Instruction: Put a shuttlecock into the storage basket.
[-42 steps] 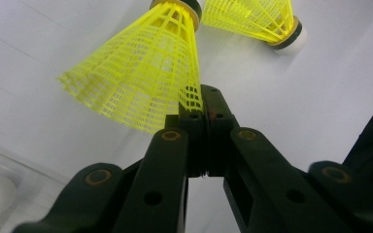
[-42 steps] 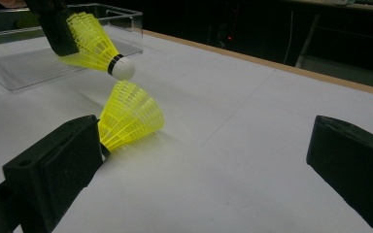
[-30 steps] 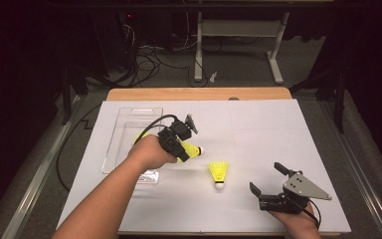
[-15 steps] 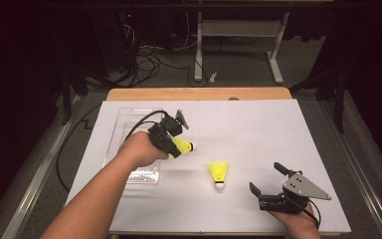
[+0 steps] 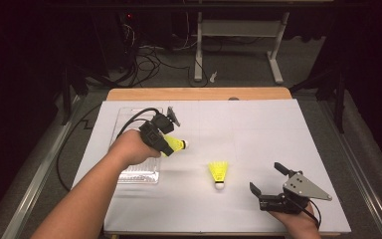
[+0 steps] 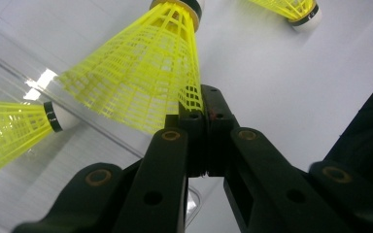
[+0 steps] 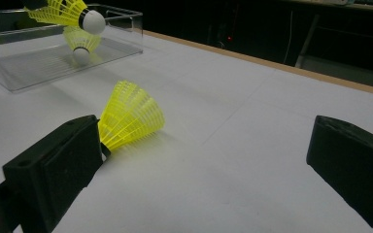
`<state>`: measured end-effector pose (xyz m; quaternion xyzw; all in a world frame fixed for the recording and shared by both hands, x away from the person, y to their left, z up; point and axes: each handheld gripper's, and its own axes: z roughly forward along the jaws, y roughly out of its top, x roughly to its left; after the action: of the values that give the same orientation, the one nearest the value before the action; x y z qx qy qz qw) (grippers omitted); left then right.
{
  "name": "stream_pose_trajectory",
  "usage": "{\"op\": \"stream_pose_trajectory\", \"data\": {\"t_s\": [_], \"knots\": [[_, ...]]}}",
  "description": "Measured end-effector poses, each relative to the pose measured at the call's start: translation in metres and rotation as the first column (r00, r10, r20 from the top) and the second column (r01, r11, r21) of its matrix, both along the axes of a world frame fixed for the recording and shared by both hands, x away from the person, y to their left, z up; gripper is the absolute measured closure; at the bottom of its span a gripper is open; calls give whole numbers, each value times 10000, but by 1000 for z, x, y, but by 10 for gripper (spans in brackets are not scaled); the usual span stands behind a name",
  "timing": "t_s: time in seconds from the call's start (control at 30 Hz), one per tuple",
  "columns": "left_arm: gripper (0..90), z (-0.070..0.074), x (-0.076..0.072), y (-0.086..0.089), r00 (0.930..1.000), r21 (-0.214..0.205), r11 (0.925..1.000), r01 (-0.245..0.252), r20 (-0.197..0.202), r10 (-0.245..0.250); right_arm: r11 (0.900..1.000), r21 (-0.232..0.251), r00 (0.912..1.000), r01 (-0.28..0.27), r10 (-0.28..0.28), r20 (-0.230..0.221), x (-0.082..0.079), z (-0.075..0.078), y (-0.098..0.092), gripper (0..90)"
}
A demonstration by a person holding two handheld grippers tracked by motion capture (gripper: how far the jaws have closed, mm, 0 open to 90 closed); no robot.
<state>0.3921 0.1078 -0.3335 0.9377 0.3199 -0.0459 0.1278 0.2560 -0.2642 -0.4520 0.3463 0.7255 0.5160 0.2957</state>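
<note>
My left gripper [image 5: 167, 144] is shut on the skirt edge of a yellow shuttlecock [image 5: 175, 145], held above the right edge of a clear plastic tray [image 5: 138, 174]. The left gripper view has the jaws pressed together at the mesh of this shuttlecock [image 6: 141, 73], whose white cork points away. A second yellow shuttlecock [image 6: 9, 131] lies inside the tray [image 7: 53, 53]. A third shuttlecock [image 5: 219, 173] rests on the white table between the hands. My right gripper [image 5: 265, 178] sits near the front right edge, open and with nothing in it, just right of that shuttlecock [image 7: 128, 116].
A white sheet [image 5: 258, 129] covers the table, with a wooden strip [image 5: 199, 93] along the far edge. Beyond the table are a dark floor, cables and a desk frame [image 5: 238, 45]. A black cable [image 5: 134, 117] trails from the left gripper over the tray.
My left hand has carried the held shuttlecock leftward and slightly up, from over the table to the tray's right edge. The right gripper and the lying shuttlecock have not moved.
</note>
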Motion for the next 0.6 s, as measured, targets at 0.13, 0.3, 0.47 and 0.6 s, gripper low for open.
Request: {"op": "stream_pose_trajectory", "data": {"t_s": [0.13,0.3,0.47,0.6], "knots": [[890,1,-1,8,9997,-44,9997,-229,21,229,10000,2,10000,-8,8,3,0,0,0,3],[890,1,-1,19,9991,-2,9991,-421,-12,421,10000,-10,10000,-8,8,5,0,0,0,3],[890,3,-1,30,9974,-81,9974,-720,90,721,10000,-7,10000,-1,1,2,0,0,0,2],[890,6,0,40,9955,-31,9956,-935,176,936,10000,-2,10000,8,-8,-9,0,0,0,3]]}}
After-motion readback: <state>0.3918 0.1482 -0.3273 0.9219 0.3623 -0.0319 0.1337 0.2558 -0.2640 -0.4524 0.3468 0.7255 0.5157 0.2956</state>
